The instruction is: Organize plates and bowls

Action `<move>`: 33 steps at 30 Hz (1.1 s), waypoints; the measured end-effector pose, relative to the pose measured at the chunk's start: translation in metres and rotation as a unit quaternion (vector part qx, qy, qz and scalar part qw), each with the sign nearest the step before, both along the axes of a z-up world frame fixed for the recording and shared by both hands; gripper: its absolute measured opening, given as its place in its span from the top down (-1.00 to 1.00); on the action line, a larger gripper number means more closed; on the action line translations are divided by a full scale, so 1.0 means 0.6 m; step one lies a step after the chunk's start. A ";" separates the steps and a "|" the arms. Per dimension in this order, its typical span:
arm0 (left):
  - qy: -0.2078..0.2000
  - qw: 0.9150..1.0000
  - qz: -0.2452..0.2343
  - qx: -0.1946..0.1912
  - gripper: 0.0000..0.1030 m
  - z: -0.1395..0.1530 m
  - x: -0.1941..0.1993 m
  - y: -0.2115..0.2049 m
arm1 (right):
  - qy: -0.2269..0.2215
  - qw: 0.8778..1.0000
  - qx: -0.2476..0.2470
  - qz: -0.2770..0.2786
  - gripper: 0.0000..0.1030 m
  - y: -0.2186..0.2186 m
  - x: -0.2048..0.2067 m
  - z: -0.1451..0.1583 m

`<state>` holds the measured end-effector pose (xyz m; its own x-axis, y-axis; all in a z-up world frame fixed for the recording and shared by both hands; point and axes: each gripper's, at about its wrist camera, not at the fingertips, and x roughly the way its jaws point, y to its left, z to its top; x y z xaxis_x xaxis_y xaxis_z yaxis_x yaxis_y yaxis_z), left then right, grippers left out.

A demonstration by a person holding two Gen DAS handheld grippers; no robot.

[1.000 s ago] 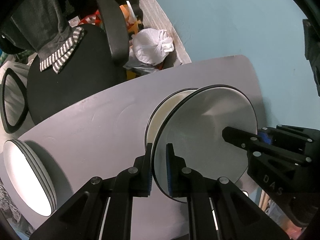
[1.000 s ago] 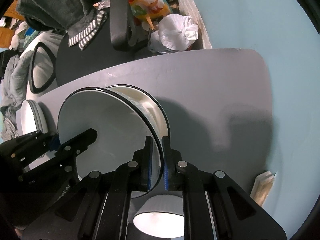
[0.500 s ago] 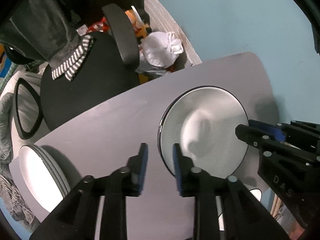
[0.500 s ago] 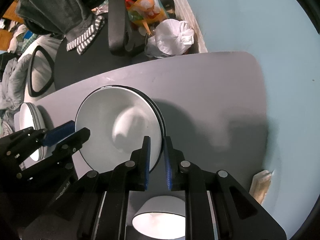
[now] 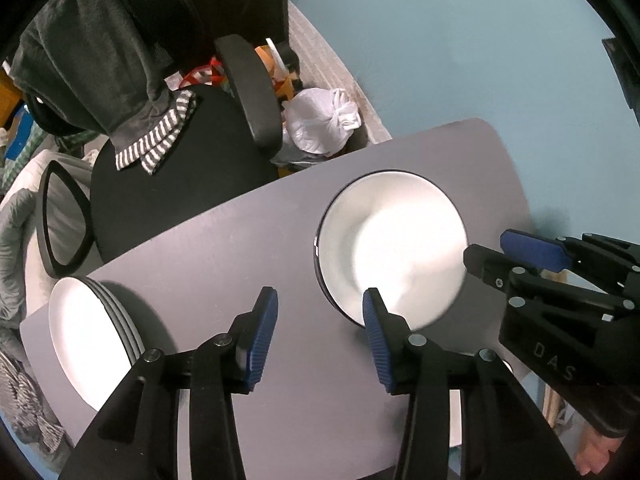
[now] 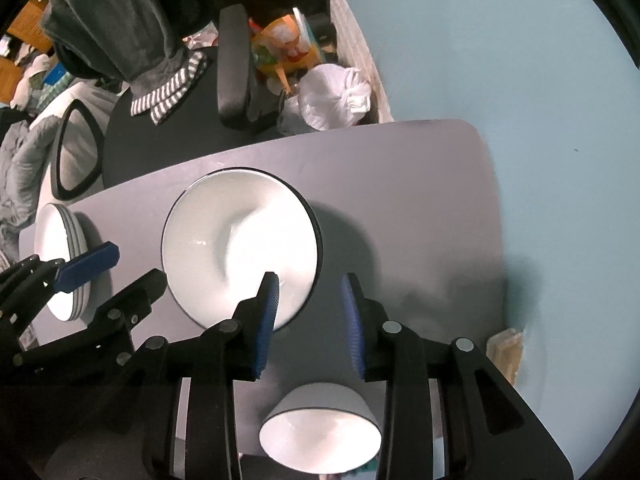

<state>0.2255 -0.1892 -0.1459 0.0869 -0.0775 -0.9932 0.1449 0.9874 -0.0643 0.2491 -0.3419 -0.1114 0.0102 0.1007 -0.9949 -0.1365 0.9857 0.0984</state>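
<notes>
A white plate with a black rim (image 5: 392, 248) (image 6: 240, 244) lies flat on top of a pile of like plates on the grey table (image 5: 224, 256). My left gripper (image 5: 318, 336) hangs above the plate's near-left rim, its jaws opening with nothing between them. My right gripper (image 6: 310, 312) hovers over the opposite rim, its jaws also opening and empty. Each gripper shows in the other's view: the right gripper (image 5: 500, 250) and the left gripper (image 6: 120, 276). A second stack of white plates (image 5: 88, 340) (image 6: 60, 260) sits at the table's left end. A white bowl (image 6: 320, 432) stands at the near edge.
A black office chair (image 5: 180, 184) draped with grey clothing (image 5: 100, 60) stands behind the table. A tied white bag (image 5: 320, 124) and clutter lie on the floor beside it. A light blue wall (image 6: 540, 80) runs along the table's right side.
Both grippers held the plate by its rim, tilted over the pile. The plate now lies flat, and both grippers have let go, opened and risen.
</notes>
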 end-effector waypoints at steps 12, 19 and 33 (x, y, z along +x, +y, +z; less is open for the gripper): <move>-0.019 0.999 -0.020 -0.026 0.00 0.048 -0.045 0.000 | -0.029 0.999 -0.001 -0.035 0.25 -0.012 -0.059 0.047; -0.015 0.998 -0.040 -0.035 -0.01 0.048 -0.079 -0.010 | -0.036 0.998 -0.002 -0.061 0.24 -0.027 -0.095 0.065; -0.004 0.994 -0.098 -0.056 -0.08 0.032 -0.148 -0.058 | -0.032 0.993 -0.001 -0.111 0.05 -0.076 -0.179 0.061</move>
<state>0.1368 -0.2237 -0.1267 0.0667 -0.2039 -0.9767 0.3340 0.9270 -0.1707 0.1415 -0.3874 -0.0750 0.0957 0.0862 -0.9917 0.0792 0.9924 0.0939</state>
